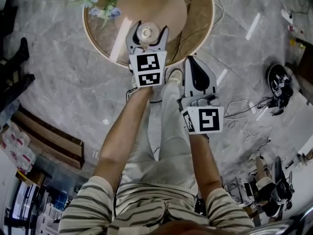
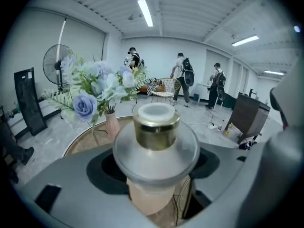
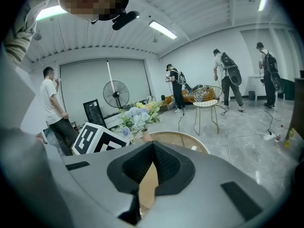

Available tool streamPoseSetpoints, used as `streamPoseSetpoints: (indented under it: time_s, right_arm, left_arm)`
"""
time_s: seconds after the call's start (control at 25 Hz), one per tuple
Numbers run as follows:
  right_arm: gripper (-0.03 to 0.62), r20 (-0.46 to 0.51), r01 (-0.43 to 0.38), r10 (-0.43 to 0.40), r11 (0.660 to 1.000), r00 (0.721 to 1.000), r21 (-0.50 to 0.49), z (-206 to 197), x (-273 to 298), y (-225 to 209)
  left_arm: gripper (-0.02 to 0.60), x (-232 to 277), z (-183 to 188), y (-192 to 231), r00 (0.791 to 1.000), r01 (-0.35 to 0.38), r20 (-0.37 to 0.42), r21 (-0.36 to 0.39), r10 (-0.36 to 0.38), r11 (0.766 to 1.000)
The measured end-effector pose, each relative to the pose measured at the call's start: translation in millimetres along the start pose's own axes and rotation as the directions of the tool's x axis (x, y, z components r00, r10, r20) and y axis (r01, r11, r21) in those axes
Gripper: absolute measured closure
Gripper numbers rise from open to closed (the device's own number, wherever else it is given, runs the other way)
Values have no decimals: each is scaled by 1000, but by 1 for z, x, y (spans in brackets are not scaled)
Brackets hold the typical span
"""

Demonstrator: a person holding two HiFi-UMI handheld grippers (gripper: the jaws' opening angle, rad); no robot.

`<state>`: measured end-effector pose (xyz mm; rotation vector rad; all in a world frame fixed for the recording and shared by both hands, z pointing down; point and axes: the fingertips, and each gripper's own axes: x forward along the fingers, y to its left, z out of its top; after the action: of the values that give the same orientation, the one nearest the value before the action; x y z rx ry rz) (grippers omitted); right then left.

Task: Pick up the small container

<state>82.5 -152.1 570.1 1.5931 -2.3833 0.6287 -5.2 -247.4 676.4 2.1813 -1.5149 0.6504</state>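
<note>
One small container [image 2: 156,146] is gripped by the left tongs [image 1: 146,33] over the round table [image 1: 201,13], its long axis upright, cap uppermost; the right tongs [image 3: 151,171] are closed, empty.

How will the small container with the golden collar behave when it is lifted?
The small container looks like frosted glass, so probably rigid, breakable and slippery. Its round body may turn between the jaws. Being small, likely light.

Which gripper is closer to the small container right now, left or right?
Left. The left gripper has its jaws around the small container above the round table; the right gripper, shut and empty, sits back at the table's near edge.
</note>
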Motion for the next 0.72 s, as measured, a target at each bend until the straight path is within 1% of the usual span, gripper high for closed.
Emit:
streamPoseSetpoints:
  time_s: [0.2,0.4,0.72]
  right_arm:
    - [585,20,-2,2,1000,1000,-6,24,-18,4]
    - [585,40,-9,10,999,999,-31,47,-31,10]
    - [585,58,-25,27,999,998,-41,90,-67,34]
  left_arm:
    - [255,-29,20,-5,1000,3,6,-2,-3,1000]
    - [255,-58,46,-14,999,15,35,8,-15,1000]
    - [255,-127,86,-31,998,34,59,26,-35,999]
